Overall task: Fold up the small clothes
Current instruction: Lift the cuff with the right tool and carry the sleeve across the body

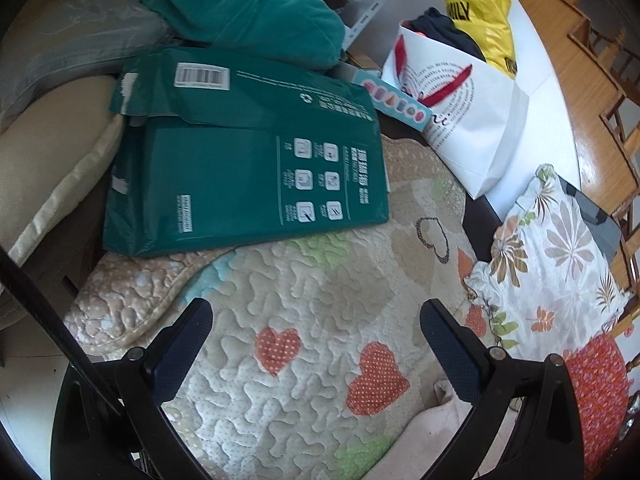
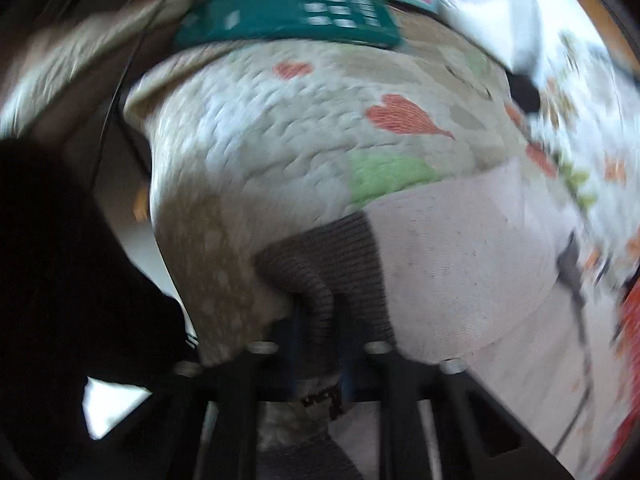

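Soft daylight fills both fisheye views, glaring off the glossy wooden floor (image 1: 580,92) beyond the heart-patterned quilted mat (image 1: 304,304), edges bowing into black corners, the left view fairly sharp, the right view smeared throughout by motion blur.

Green mailer bag (image 1: 248,152) bore barcode label, recycling symbol, six white icon squares; its print was too small to read. Yellow bag (image 1: 484,12) showed black letters "ILY", word partly hidden.
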`<state>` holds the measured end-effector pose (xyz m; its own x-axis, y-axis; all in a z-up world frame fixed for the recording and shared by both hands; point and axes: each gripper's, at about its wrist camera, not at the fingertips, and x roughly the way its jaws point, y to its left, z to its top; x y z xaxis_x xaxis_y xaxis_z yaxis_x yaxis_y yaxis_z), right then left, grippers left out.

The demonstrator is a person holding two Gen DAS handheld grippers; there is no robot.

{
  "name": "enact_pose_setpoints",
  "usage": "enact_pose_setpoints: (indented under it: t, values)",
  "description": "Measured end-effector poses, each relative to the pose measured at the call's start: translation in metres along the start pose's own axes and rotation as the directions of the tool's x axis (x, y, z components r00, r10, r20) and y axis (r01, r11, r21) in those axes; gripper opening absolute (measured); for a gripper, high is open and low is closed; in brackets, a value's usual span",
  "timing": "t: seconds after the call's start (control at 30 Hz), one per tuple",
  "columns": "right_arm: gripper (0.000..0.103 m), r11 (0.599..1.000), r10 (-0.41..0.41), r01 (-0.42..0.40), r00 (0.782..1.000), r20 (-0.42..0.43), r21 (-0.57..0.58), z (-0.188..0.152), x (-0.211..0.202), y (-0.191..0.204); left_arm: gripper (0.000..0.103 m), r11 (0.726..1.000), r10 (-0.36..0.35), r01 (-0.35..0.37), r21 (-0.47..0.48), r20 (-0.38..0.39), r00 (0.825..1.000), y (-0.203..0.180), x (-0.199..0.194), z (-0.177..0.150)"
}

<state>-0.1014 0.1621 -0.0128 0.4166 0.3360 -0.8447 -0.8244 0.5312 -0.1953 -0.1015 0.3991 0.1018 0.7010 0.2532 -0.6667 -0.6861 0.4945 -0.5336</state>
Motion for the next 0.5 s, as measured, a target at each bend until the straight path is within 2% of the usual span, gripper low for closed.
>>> enact_pose_setpoints:
  t: [0.07, 0.13, 0.27, 0.37, 0.47, 0.5]
  values:
    - [0.008, 0.993, 0.046, -0.049, 0.999, 0.027, 0.111, 0.011, -0.011, -0.024, 0.103, 1.000, 0.004, -0.004, -0.018, 0.012, 1.000, 0.007, -0.003, 0.002]
    - [0.008, 0.975, 0.047, -0.060, 0.997, 0.065, 0.212, 0.025, -0.024, -0.051, 0.103, 0.999, 0.010, -0.009, -0.034, 0.022, 1.000, 0.012, -0.005, 0.004]
    - [0.008, 0.907, 0.068, -0.138, 0.981, 0.184, 0.399, 0.073, -0.058, -0.103, 0.103, 0.999, 0.022, -0.020, -0.038, 0.030, 0.999, 0.014, -0.004, 0.003]
    - [0.008, 0.874, 0.110, -0.237, 0.947, 0.301, 0.425, 0.122, -0.096, -0.118, 0.103, 0.999, 0.019, -0.019, -0.030, 0.019, 1.000, 0.008, -0.001, -0.001]
    - [0.008, 0.875, 0.139, -0.306, 0.901, 0.411, 0.375, 0.165, -0.143, -0.119, 0.103, 1.000, 0.016, -0.016, -0.003, 0.009, 1.000, -0.002, 0.001, -0.007]
    - [0.008, 0.870, 0.147, -0.334, 0.878, 0.455, 0.363, 0.176, -0.163, -0.124, 0.103, 1.000, 0.014, -0.014, 0.009, 0.005, 1.000, -0.006, 0.002, -0.010]
